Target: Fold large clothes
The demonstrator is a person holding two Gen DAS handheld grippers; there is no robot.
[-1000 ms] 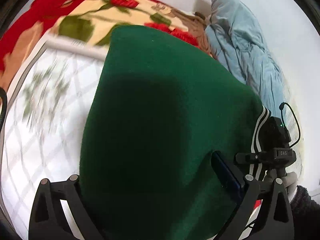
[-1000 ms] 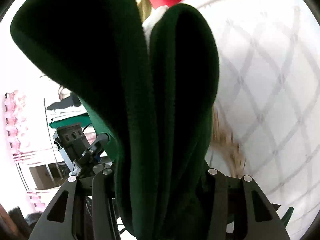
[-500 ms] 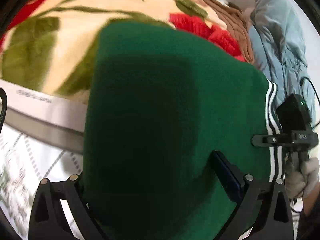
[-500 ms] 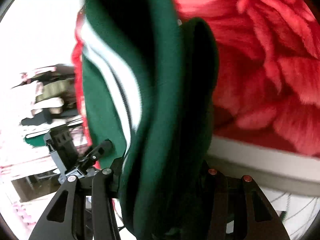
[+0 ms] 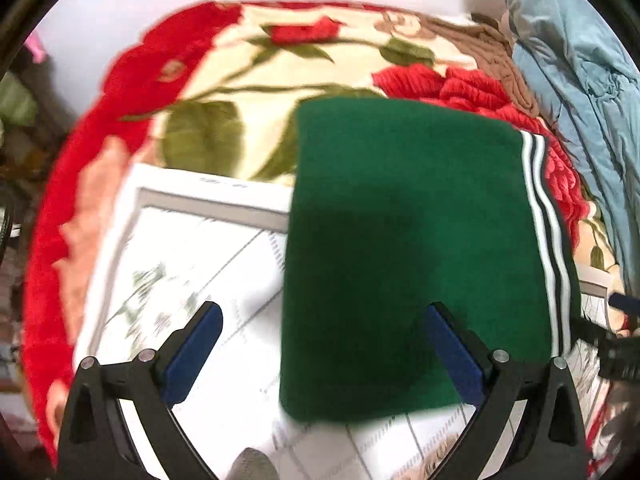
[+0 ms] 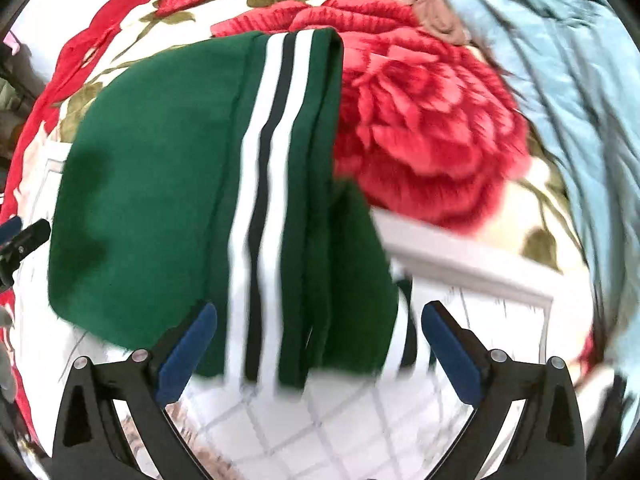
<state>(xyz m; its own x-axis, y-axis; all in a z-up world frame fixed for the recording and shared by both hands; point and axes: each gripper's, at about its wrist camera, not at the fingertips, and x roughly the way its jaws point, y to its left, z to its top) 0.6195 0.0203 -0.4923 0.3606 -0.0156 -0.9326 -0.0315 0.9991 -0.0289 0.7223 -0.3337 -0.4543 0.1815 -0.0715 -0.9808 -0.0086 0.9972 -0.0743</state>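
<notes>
A folded dark green garment (image 5: 404,248) with white and black side stripes (image 5: 546,232) lies flat, partly on the white patterned sheet and partly on the rose blanket. In the right wrist view it (image 6: 160,184) fills the middle, stripes (image 6: 264,208) running toward me. My left gripper (image 5: 320,344) is open and empty, just short of the garment's near left corner. My right gripper (image 6: 320,340) is open and empty, its jaws on either side of the striped near edge, holding nothing.
A red and cream rose blanket (image 5: 248,68) lies behind the garment. A light blue padded jacket (image 5: 580,80) is at the far right, also in the right wrist view (image 6: 560,60). The white grid-patterned sheet (image 5: 192,280) is under the grippers.
Both grippers held the green garment up before. Now the garment lies flat on the bed, and both grippers have let go, opened and drawn back.
</notes>
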